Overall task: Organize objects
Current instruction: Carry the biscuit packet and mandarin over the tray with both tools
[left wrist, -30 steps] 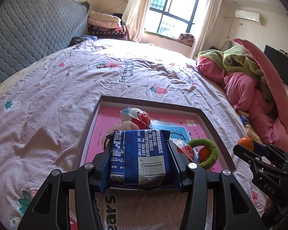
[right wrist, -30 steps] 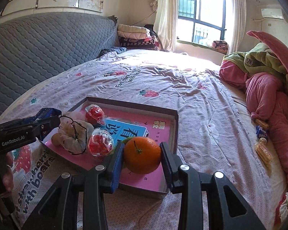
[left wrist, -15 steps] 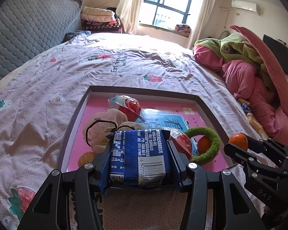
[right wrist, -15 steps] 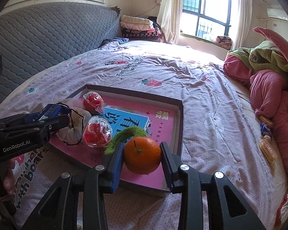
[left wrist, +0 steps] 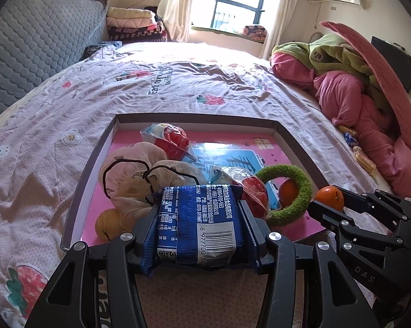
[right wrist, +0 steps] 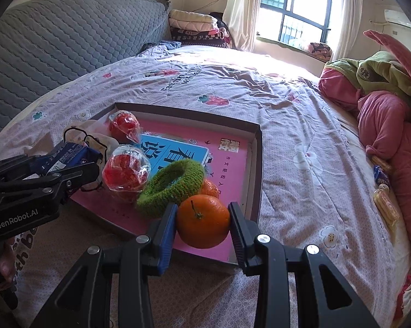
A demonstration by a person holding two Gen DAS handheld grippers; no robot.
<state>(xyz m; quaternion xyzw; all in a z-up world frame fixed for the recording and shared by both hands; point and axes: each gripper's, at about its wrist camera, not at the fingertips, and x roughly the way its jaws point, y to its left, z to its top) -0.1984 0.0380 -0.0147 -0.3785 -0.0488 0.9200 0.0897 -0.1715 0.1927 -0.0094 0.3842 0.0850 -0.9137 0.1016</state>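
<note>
Bedspread (left wrist: 68, 104), lilac with strawberry print, is seen under a pink shallow tray (left wrist: 292, 142) in a sunlit bedroom. Blue barcoded snack packet (left wrist: 200, 218) is clamped in the left gripper (left wrist: 198, 227), orange (right wrist: 203, 220) in the right gripper (right wrist: 202, 222); both are held over the tray's near edge.

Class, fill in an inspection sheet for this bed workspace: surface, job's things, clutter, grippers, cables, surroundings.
Surface: floral bedsheet under a shallow pink-floored tray.
Job's things: blue snack packet, orange; in the tray a green ring, red wrapped snacks, cloth pouches.
Clutter: small packets by the pink bedding.
Grippers: left hand-held gripper clamps the packet; right hand-held gripper clamps the orange.
Cables: nothing seen.
Surroundings: grey headboard, window.
</note>
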